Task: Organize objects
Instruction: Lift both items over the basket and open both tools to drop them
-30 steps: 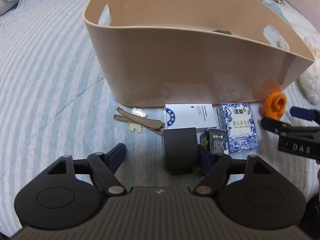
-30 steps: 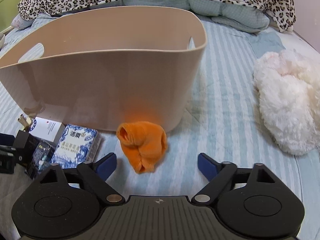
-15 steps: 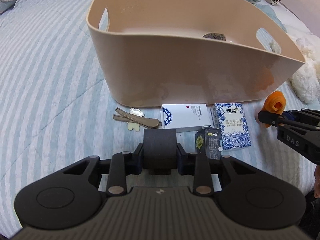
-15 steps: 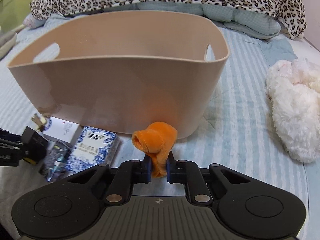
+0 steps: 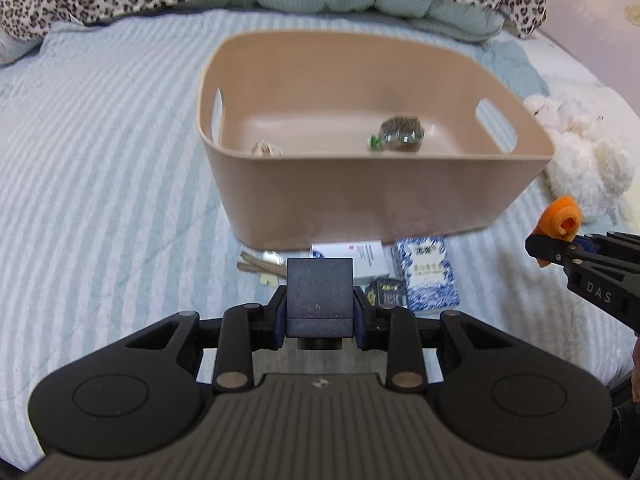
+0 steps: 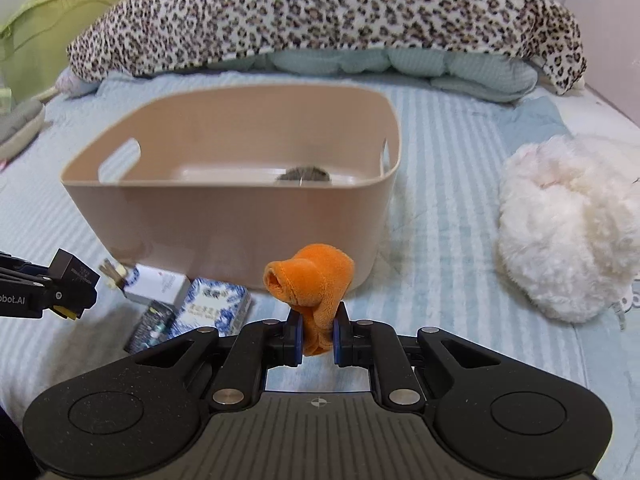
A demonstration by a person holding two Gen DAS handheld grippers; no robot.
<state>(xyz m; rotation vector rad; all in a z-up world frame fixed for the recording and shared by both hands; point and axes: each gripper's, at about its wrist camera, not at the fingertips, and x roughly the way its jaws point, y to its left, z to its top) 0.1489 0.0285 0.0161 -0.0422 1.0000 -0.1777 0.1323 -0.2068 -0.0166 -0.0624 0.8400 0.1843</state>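
We hold two things, one in each gripper. Our left gripper [image 5: 320, 320] is clamped on one dark box [image 5: 319, 298], held above the bed [image 5: 100, 160] in front of the one beige bin [image 5: 372, 208]. Our right gripper [image 6: 317, 336] pinches one rolled orange cloth [image 6: 312, 284] between its blue pads, also raised off the bed, near the bin's front right corner.

Inside the bin we count two items in the left wrist view: one dark greenish bundle [image 5: 400, 134] toward the back right and one small pale item [image 5: 266, 149] at the front left, too blurred to name.

On the striped bed just in front of the bin lie three packages: one white box [image 5: 356, 258], one blue-and-white patterned box [image 5: 426, 276] and one small dark packet [image 5: 386, 292] beside them. Left of the white box we see tan strips [image 5: 258, 264]; we cannot tell how many.

One white fluffy item [image 6: 568, 224] lies to the right of the bin, well apart from it. One leopard-print blanket [image 6: 320, 12] is piled across the head of the bed.
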